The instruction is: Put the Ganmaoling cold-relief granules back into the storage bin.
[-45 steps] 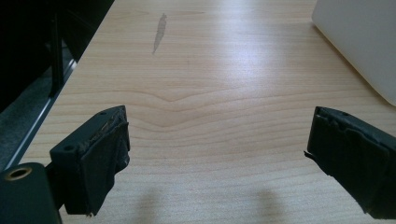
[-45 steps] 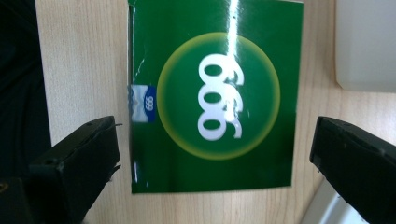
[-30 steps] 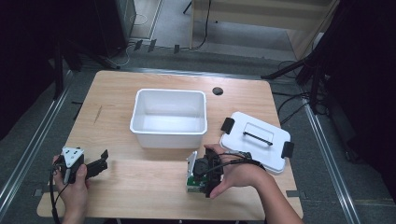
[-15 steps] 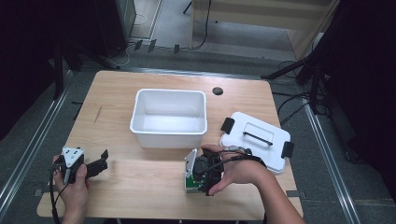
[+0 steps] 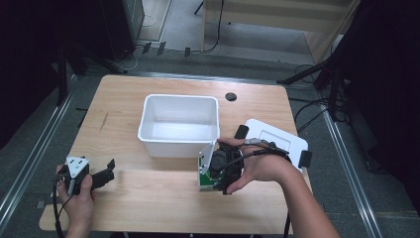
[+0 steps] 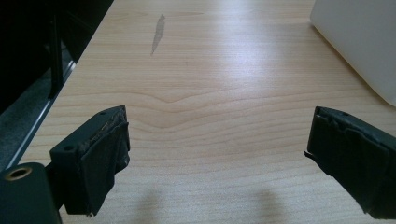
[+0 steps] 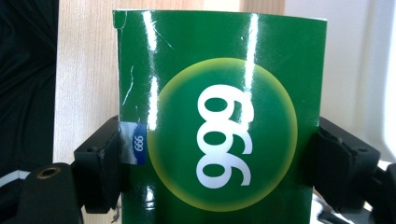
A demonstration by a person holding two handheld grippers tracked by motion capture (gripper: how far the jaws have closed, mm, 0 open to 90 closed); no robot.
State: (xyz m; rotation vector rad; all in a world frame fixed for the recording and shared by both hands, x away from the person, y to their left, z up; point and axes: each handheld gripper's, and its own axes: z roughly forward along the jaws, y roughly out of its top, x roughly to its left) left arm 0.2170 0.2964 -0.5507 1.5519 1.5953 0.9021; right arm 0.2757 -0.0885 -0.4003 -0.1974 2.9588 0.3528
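A glossy green box (image 7: 219, 84) with a yellow disc and white "999" stands between the black jaws of my right gripper (image 7: 219, 161), whose pads press on its two sides. From above, the box (image 5: 204, 168) shows its white side and is held just above the wooden table (image 5: 148, 203), in front of the white bin (image 5: 148, 124). The right gripper (image 5: 218, 168) sits in the person's right hand. My left gripper (image 5: 101, 176) rests low at the table's front left, its jaws (image 6: 219, 154) wide open with only bare wood between them.
A white lid (image 5: 285, 144) with black latches lies right of the bin. A dark round hole (image 5: 230, 96) marks the table behind the bin. Black stands and cables lie on the floor around the table. The bin's corner (image 6: 359, 42) is seen from the left gripper.
The right hand has risen, lifting the green box a little off the table toward the bin's front wall. The left hand and its gripper have stayed put.
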